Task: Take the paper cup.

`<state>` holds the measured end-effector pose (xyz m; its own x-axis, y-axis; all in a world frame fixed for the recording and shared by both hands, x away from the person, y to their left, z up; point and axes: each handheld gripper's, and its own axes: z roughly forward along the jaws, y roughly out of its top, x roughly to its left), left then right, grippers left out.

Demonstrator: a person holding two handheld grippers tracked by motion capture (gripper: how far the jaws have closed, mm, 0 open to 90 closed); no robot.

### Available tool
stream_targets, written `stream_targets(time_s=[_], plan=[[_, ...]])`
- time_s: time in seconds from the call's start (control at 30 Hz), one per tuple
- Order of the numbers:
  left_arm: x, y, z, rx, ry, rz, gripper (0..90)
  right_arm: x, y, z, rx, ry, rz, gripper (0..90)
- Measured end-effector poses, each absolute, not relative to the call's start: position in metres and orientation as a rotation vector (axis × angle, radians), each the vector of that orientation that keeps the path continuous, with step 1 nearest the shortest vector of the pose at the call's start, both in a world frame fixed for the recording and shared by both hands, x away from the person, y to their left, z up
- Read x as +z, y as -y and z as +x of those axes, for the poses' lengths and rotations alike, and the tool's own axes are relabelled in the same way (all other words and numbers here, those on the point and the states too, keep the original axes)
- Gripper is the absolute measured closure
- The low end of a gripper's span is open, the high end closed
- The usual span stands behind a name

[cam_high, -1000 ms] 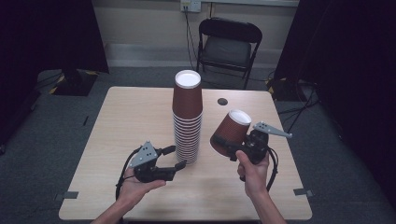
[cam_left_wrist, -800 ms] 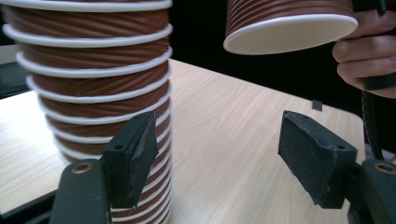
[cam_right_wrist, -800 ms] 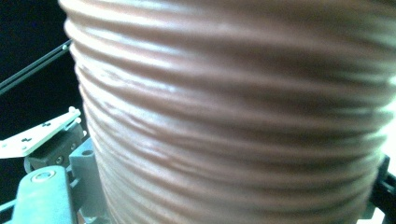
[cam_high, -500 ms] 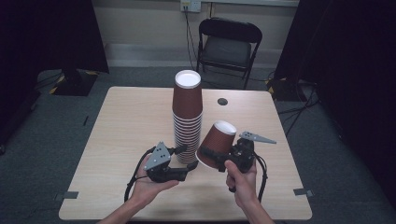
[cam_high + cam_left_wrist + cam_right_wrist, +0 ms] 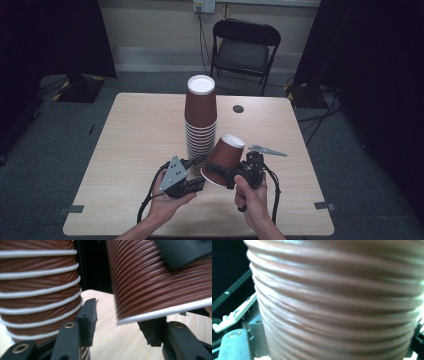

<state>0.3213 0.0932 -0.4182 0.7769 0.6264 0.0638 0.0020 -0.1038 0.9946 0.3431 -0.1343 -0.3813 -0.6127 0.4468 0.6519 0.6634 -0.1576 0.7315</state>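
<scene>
A tall stack of upside-down brown ribbed paper cups (image 5: 200, 117) stands at the table's middle. Just right of it, a single brown cup (image 5: 225, 156) hangs tilted, white bottom up, with my right gripper (image 5: 222, 174) shut on it near the rim. In the right gripper view the cup (image 5: 337, 302) is close and blurred, hiding the jaws. My left gripper (image 5: 200, 173) is open beside the stack's base. In the left gripper view, the stack (image 5: 37, 290) is against the left jaw, and the held cup's white rim (image 5: 162, 312) hangs over the gap of my left gripper (image 5: 120, 327).
The wooden table (image 5: 130, 135) has bare room to the left, right and front of the stack. A small dark disc (image 5: 238, 108) lies at the back right. A black folding chair (image 5: 243, 50) stands behind the table.
The right gripper has carried the single cup down and left, close to the stack. The left gripper has moved right to meet the cup's rim.
</scene>
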Motion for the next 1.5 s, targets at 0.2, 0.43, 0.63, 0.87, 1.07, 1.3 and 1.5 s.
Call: stream_targets(time_s=[0.2,0.43,0.63,0.87,1.07,1.3,1.5], plan=[[-0.419,-0.096,0.318,0.661,-0.535,1.551,53.0,-0.385,0.126,0.344,-1.830,1.834,-1.275,13.6],[-0.419,-0.098,0.318,0.694,-0.518,1.537,62.2,-0.386,0.116,0.342,-1.830,1.857,-1.269,13.5],[-0.420,-0.095,0.315,0.697,-0.516,1.493,71.6,-0.388,0.108,0.342,-1.808,1.876,-1.254,13.5],[-0.420,-0.098,0.316,0.691,-0.500,1.506,74.4,-0.389,0.105,0.341,-1.833,1.880,-1.241,10.8],[-0.421,-0.101,0.316,0.681,-0.506,1.497,80.7,-0.391,0.107,0.344,-1.849,1.862,-1.245,10.0],[-0.422,-0.101,0.317,0.644,-0.501,1.489,83.1,-0.391,0.113,0.345,-1.859,1.874,-1.247,8.5],[-0.423,-0.101,0.316,0.659,-0.500,1.487,83.1,-0.390,0.114,0.346,-1.884,1.899,-1.219,8.2]])
